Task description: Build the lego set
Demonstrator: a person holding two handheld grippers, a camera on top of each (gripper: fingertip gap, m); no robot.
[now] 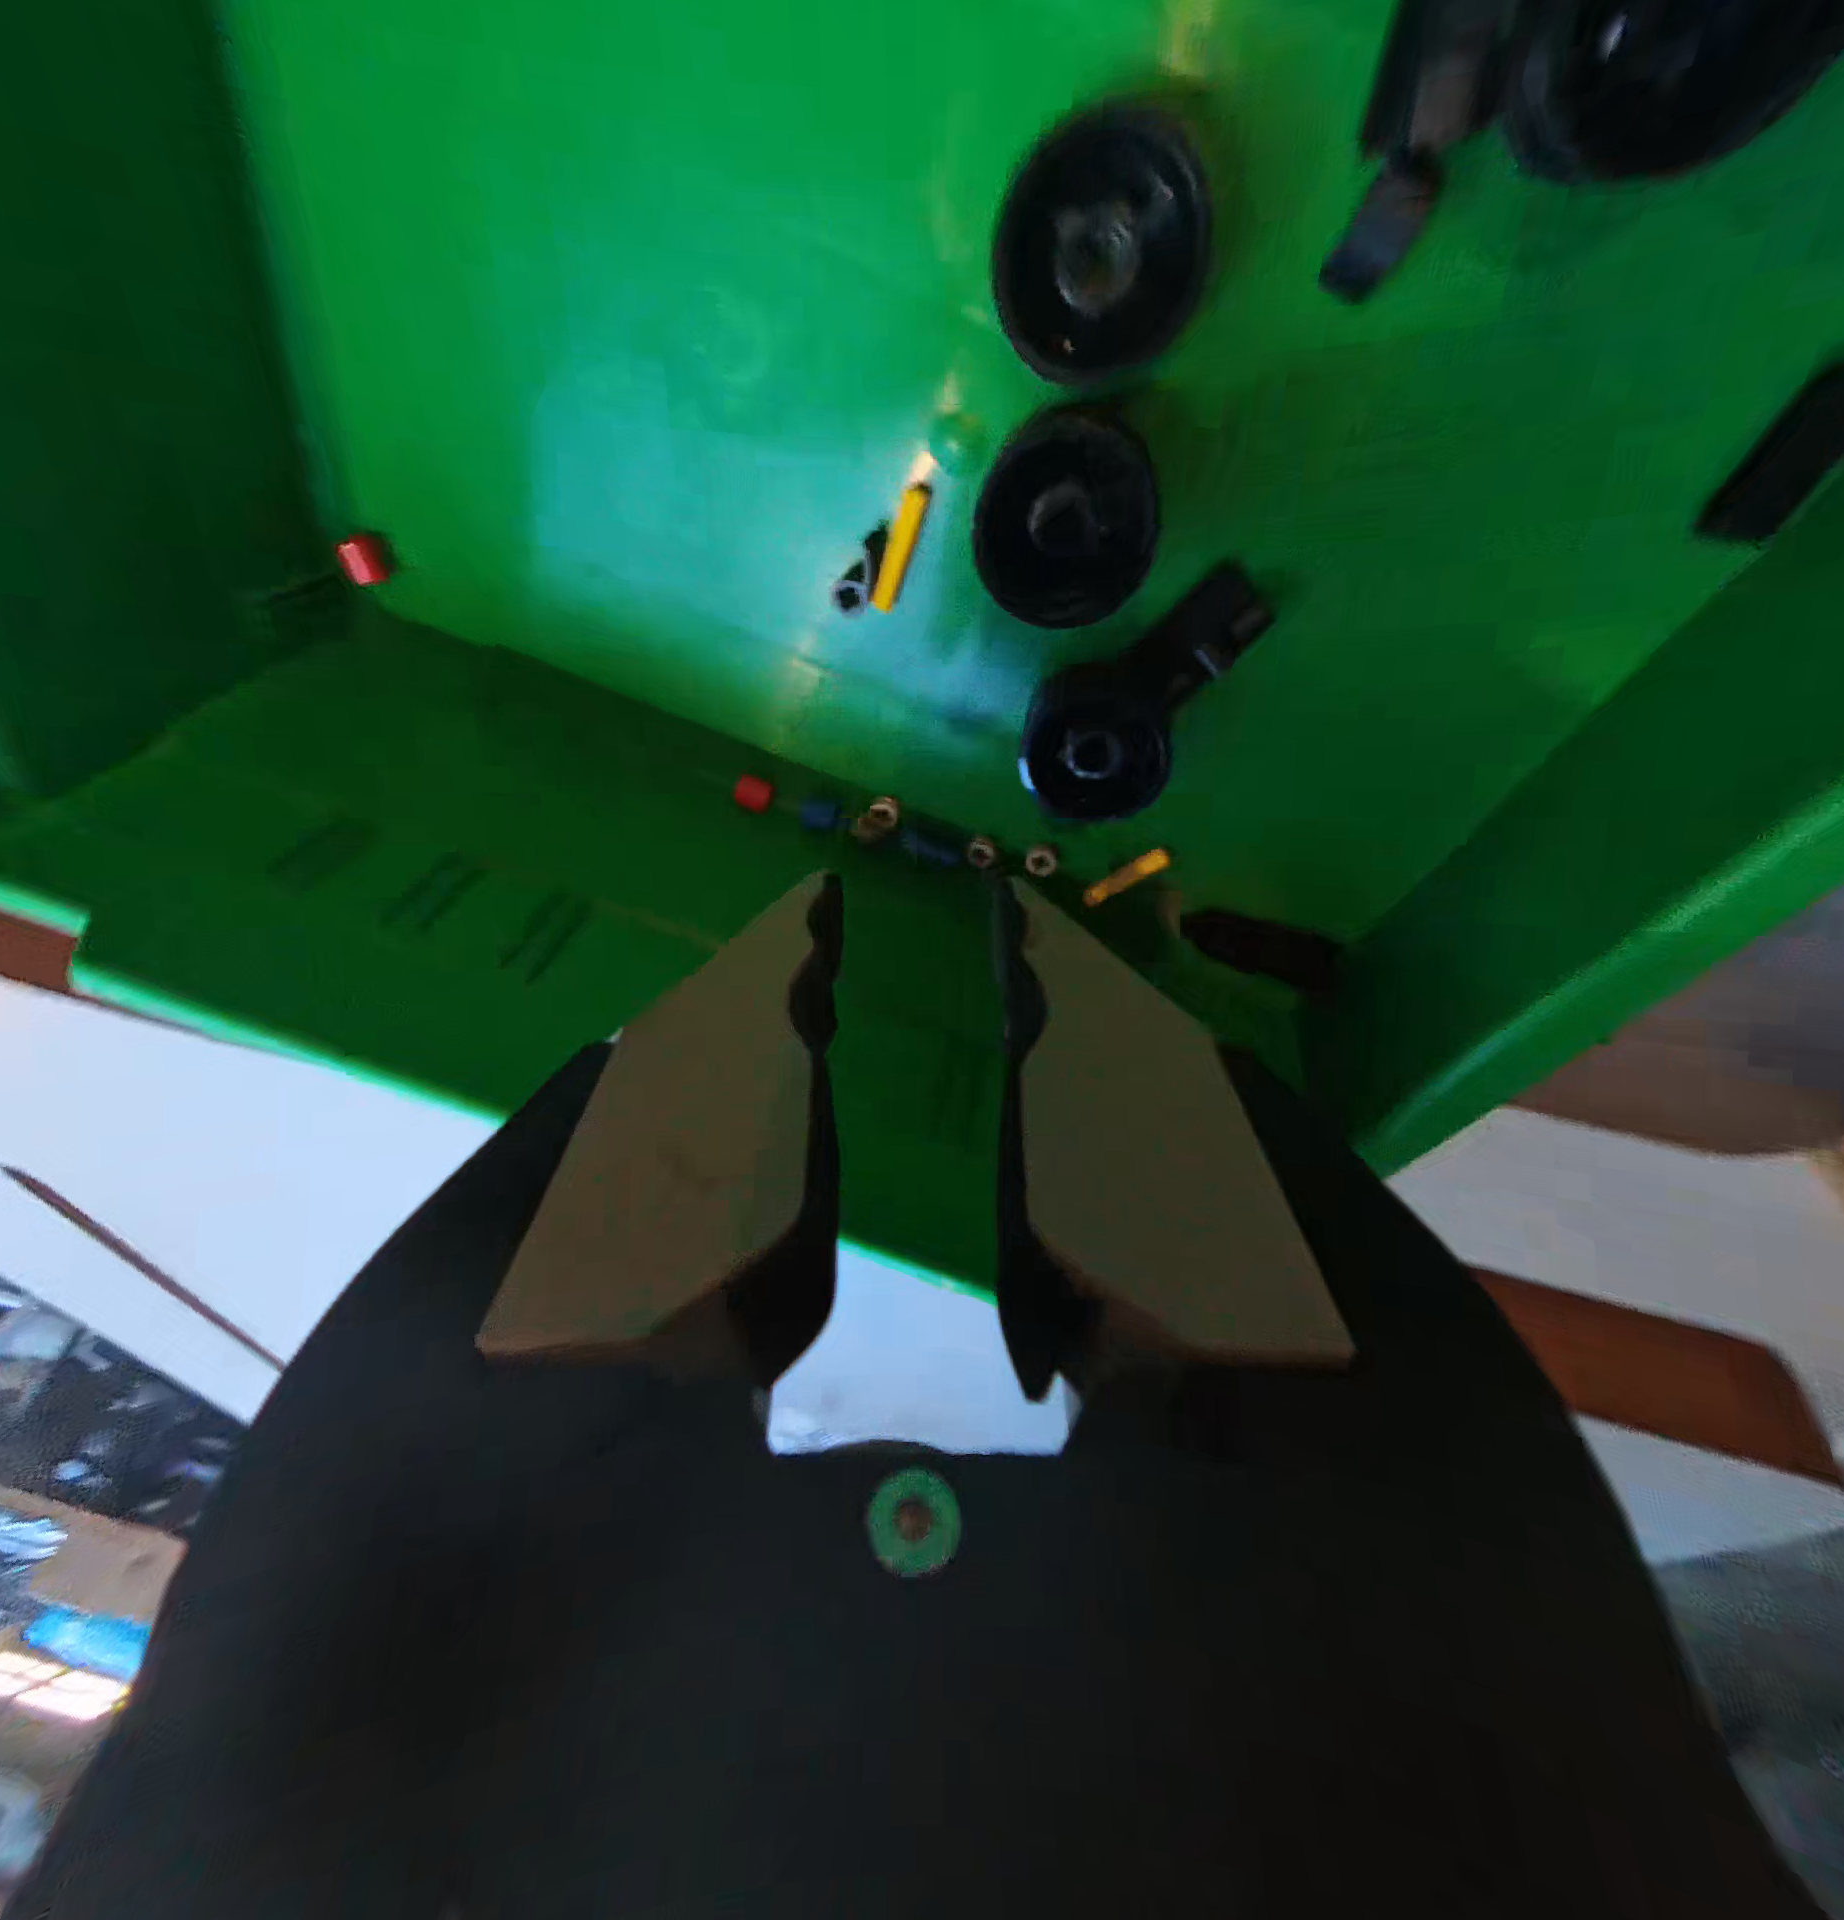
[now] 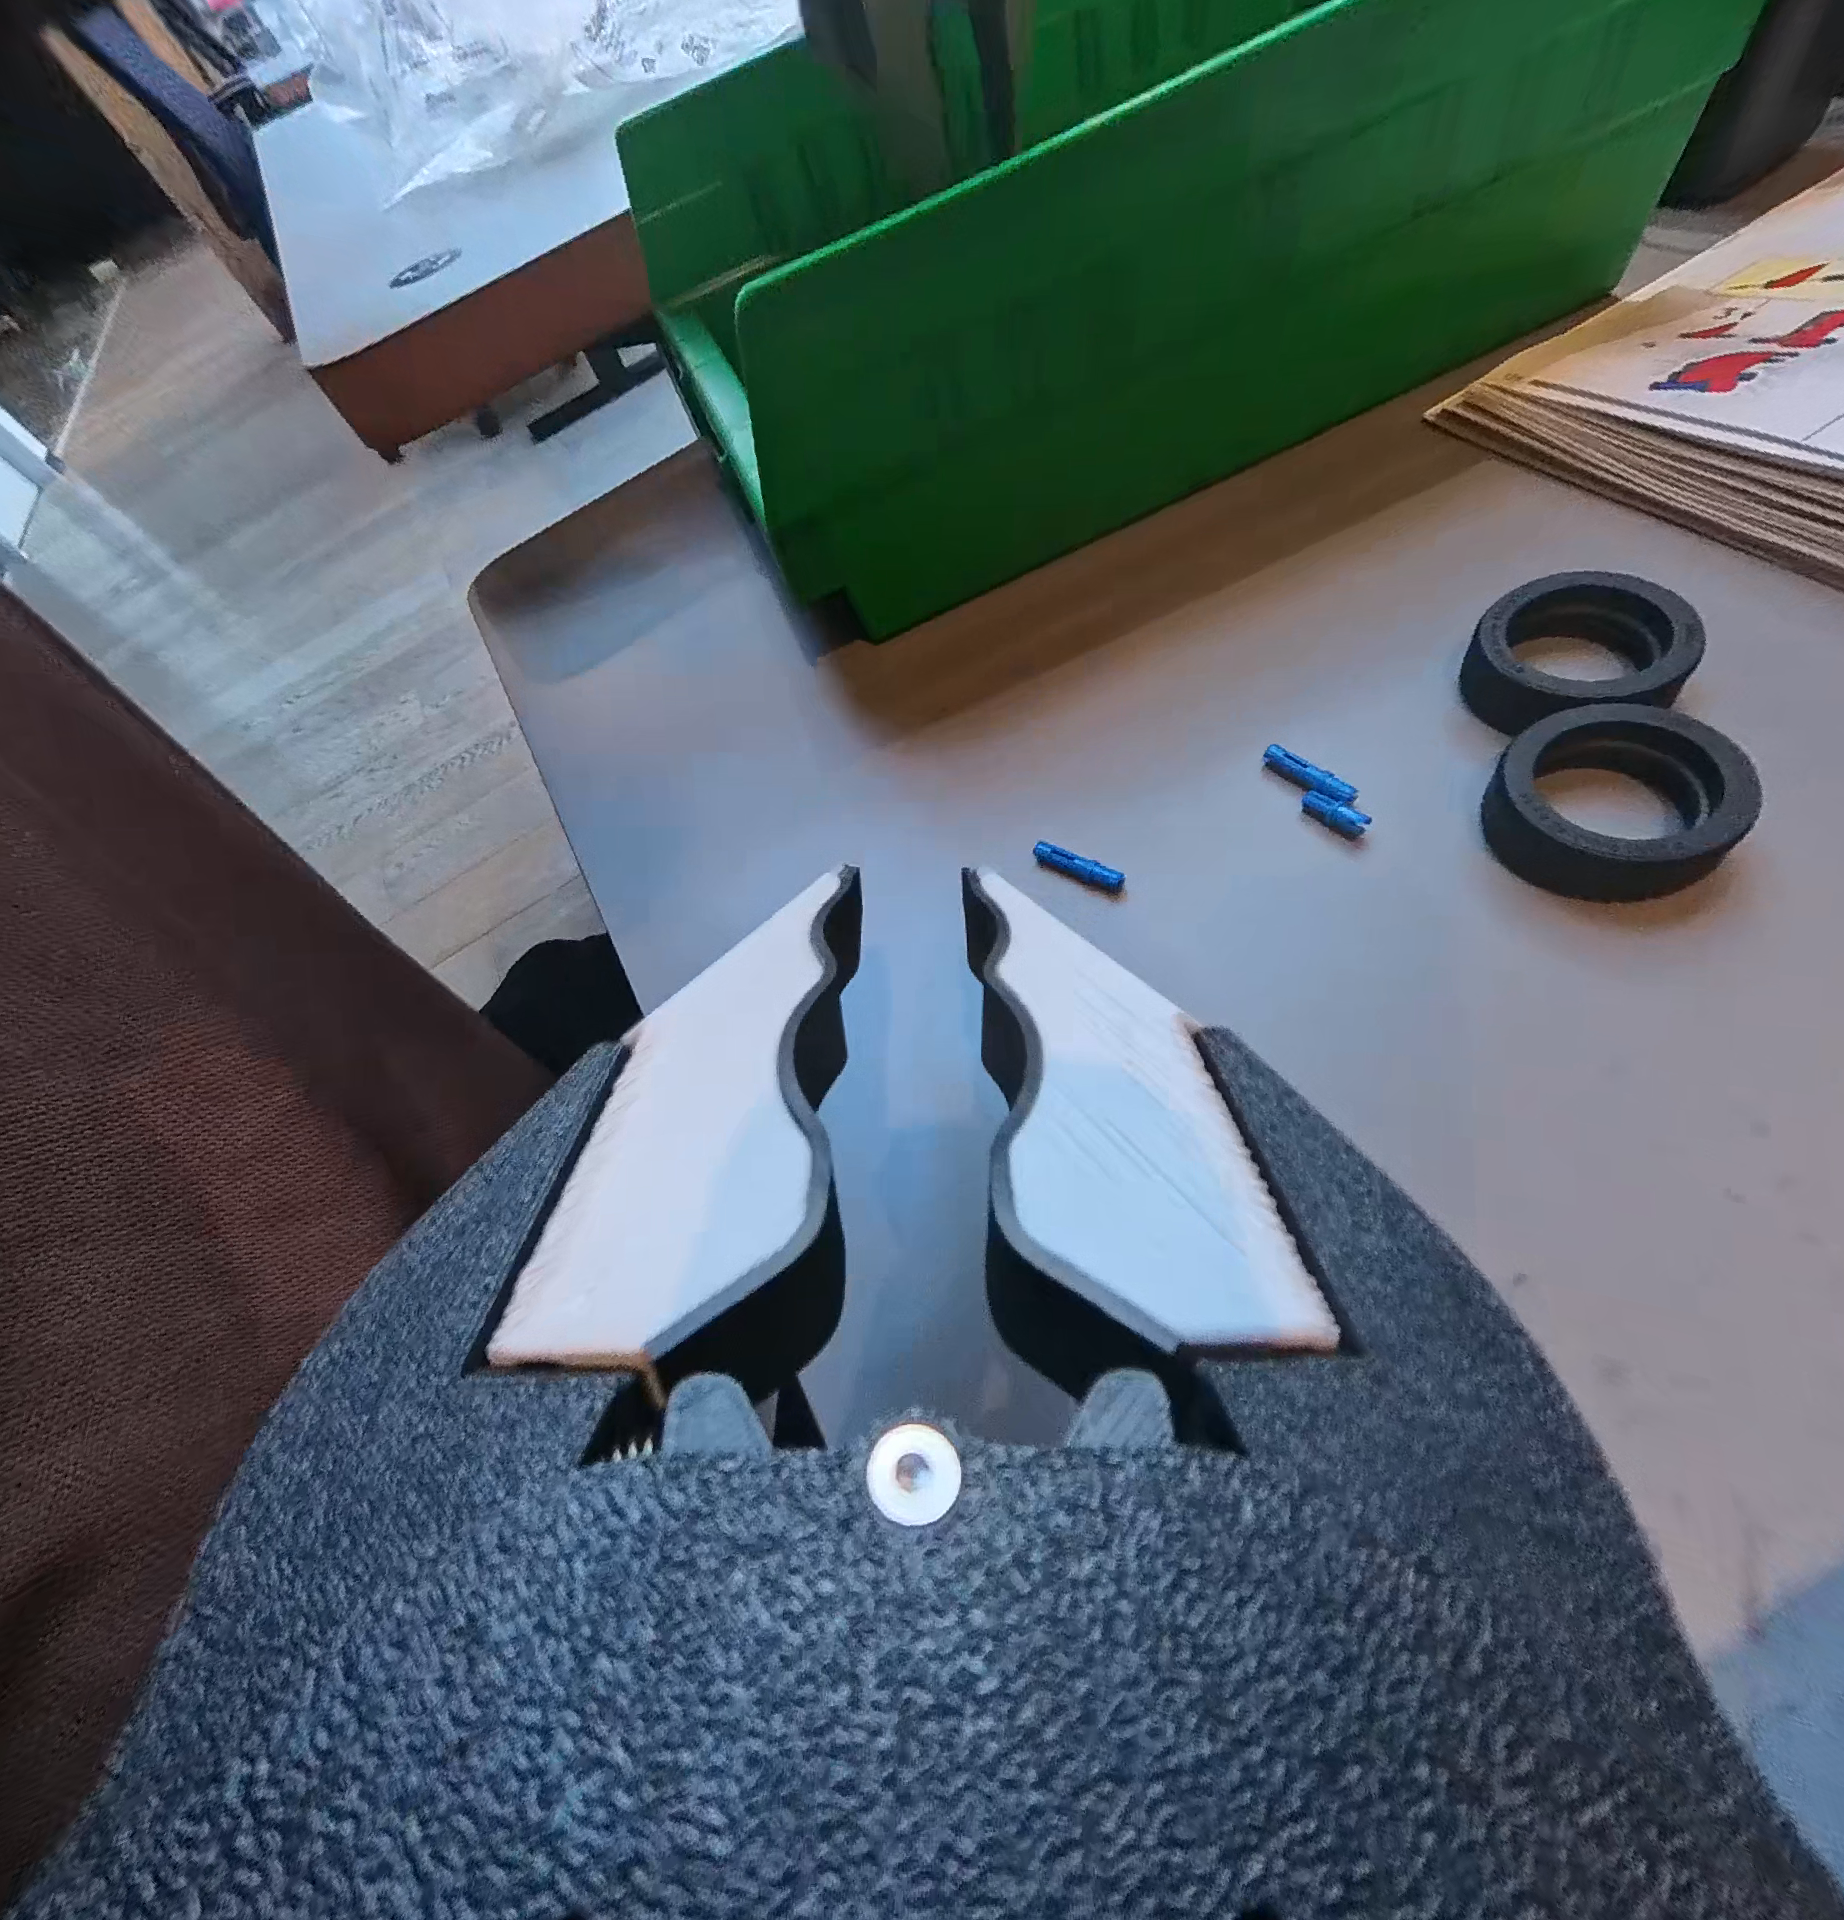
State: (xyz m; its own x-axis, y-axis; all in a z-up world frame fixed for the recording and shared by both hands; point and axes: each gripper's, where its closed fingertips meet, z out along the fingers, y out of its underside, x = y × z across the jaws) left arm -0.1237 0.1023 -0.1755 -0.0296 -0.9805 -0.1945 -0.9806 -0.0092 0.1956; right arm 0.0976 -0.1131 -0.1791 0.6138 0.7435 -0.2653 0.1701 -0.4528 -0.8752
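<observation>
Your left gripper (image 1: 918,894) tips down into the green bin (image 1: 585,312), jaws released and empty, because small pins (image 1: 980,854) collect along its near wall. Your right gripper (image 2: 910,885) hovers low over the surface (jaws parted, empty), with blue pins (image 2: 1079,869) and two tyres (image 2: 1583,665) laid out to its right.

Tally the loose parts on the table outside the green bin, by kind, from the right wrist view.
Black tyres: 2
Blue pins: 3
Total: 5
</observation>
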